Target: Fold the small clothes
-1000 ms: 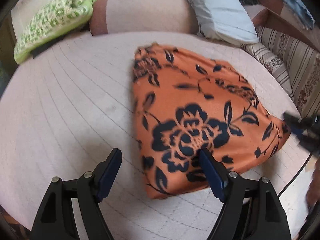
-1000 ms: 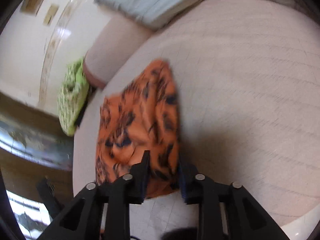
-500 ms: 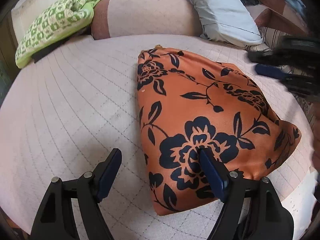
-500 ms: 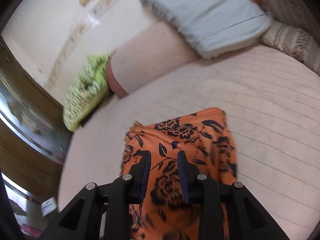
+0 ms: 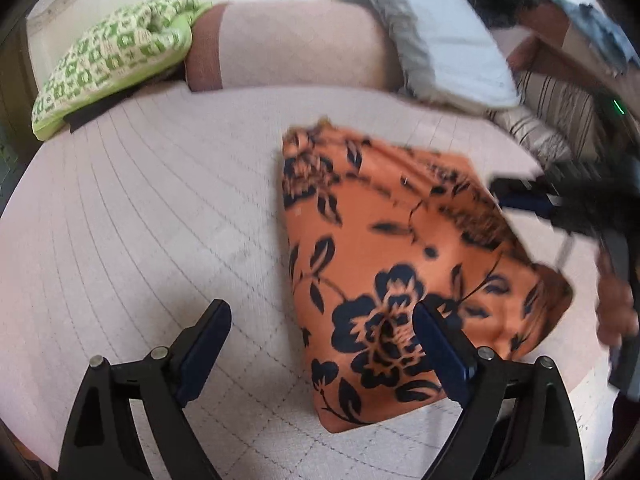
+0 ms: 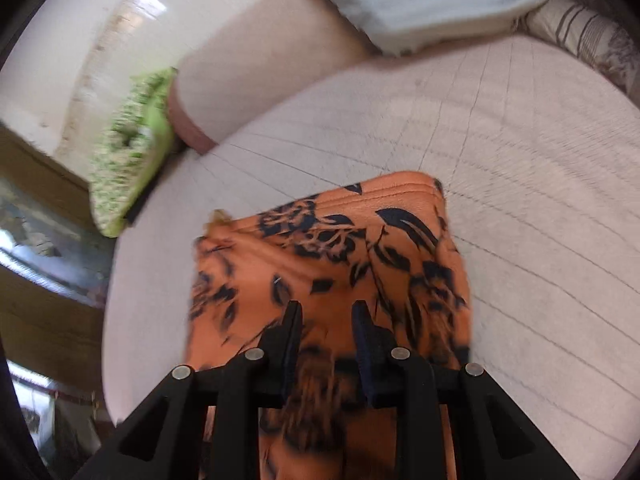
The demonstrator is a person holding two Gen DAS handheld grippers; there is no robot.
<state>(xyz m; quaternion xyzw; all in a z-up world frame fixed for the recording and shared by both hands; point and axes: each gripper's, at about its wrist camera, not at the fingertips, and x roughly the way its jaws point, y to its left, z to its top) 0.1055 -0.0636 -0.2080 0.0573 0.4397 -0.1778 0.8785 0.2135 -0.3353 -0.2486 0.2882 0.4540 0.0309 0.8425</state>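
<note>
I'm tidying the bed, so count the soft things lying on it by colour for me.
Orange floral garment: 1
Green patterned cushion: 1
Pale blue-white pillow: 1
Striped beige cushion: 1
Pink bolster: 1
Total: 5

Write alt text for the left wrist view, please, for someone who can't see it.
An orange garment with dark blue flowers lies folded on a pale quilted bed. The open left gripper hovers at its near edge; the blurred right gripper is at its far right side.
</note>
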